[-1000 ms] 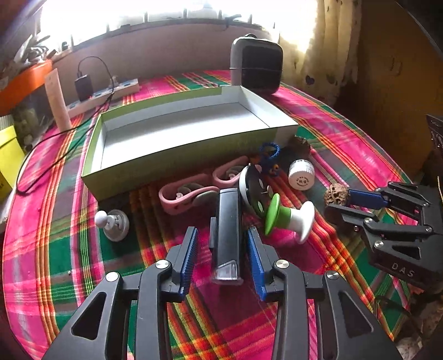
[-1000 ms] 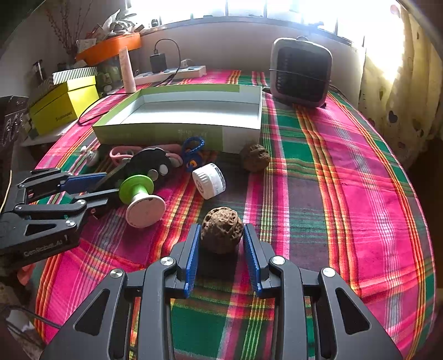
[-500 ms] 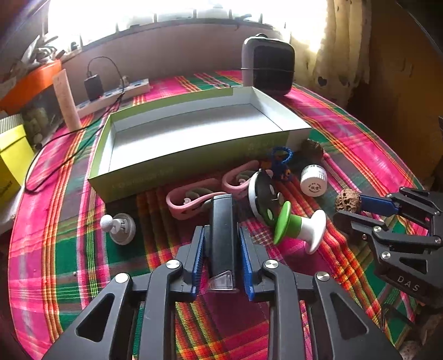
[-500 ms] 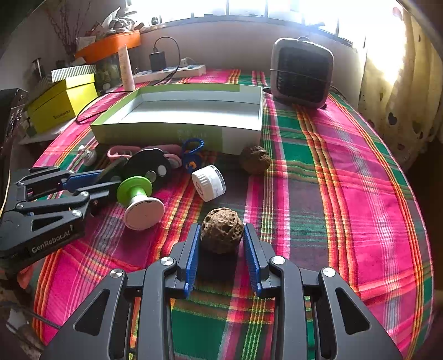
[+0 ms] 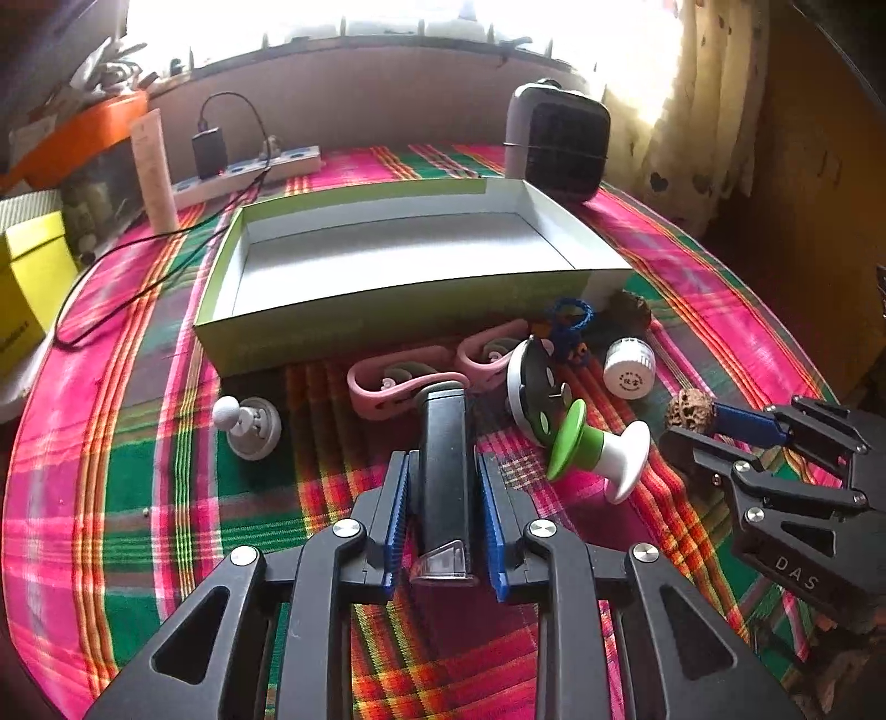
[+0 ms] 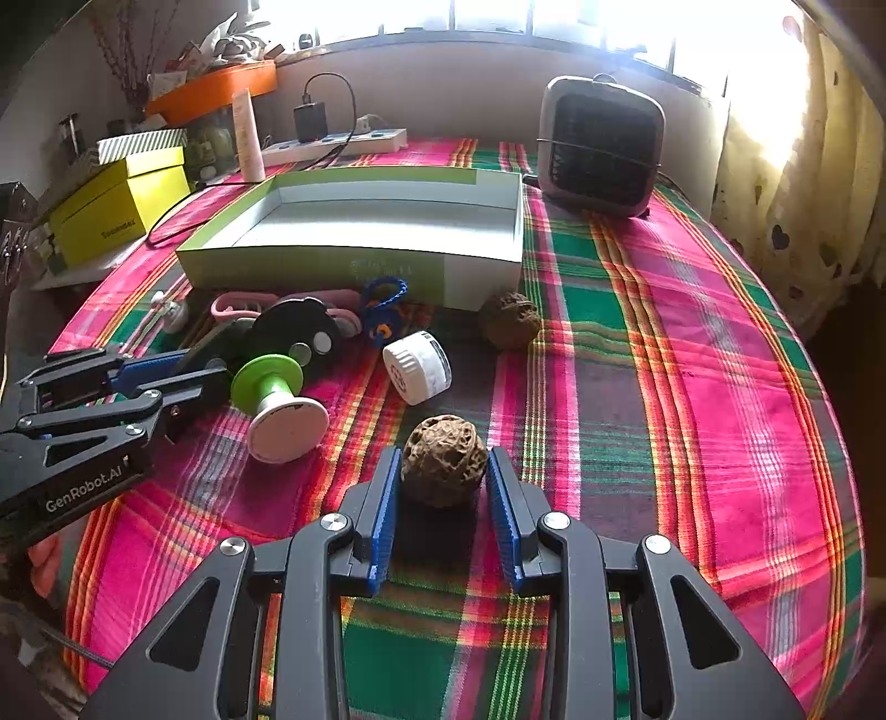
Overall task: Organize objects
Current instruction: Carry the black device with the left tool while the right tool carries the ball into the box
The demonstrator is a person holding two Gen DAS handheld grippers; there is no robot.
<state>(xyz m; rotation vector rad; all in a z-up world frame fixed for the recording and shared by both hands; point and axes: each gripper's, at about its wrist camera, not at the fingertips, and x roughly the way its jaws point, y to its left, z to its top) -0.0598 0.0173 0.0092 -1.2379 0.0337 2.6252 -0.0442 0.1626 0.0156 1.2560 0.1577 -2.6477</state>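
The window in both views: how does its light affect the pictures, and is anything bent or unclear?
Left wrist view: the window is blown out white, the curtain glows, and the open box bows from fisheye. Right wrist view: the same glare washes out the curtain's top; the walnut casts a soft shadow toward the camera; edges darken.

Your left gripper [image 5: 444,487] is clamped with its blue fingers [image 5: 396,515] pressed inward, angled downward, while your right gripper [image 6: 446,487] holds partway closed, equally tilted.
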